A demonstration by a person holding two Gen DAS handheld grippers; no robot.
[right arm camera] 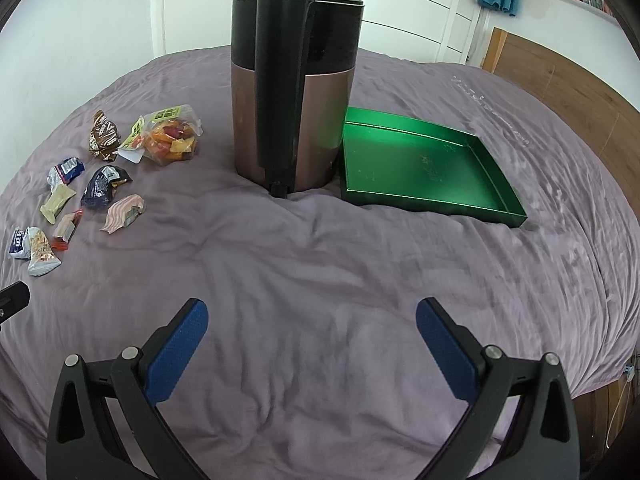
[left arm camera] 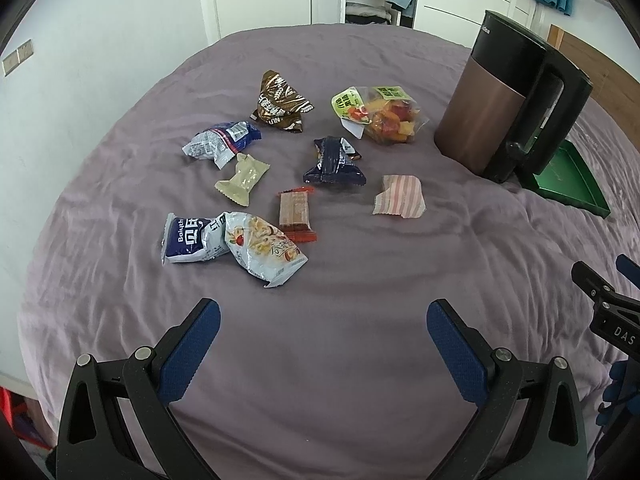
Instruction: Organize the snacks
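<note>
Both grippers hover over the bed [left arm camera: 320, 360], jaws spread wide, nothing held. The left gripper [left arm camera: 323, 312] faces the scattered snacks [left arm camera: 276, 168] up close. Only the right gripper [right arm camera: 312, 312] sees the whole green tray [right arm camera: 424, 196], just beside the kettle [right arm camera: 294, 88].
</note>
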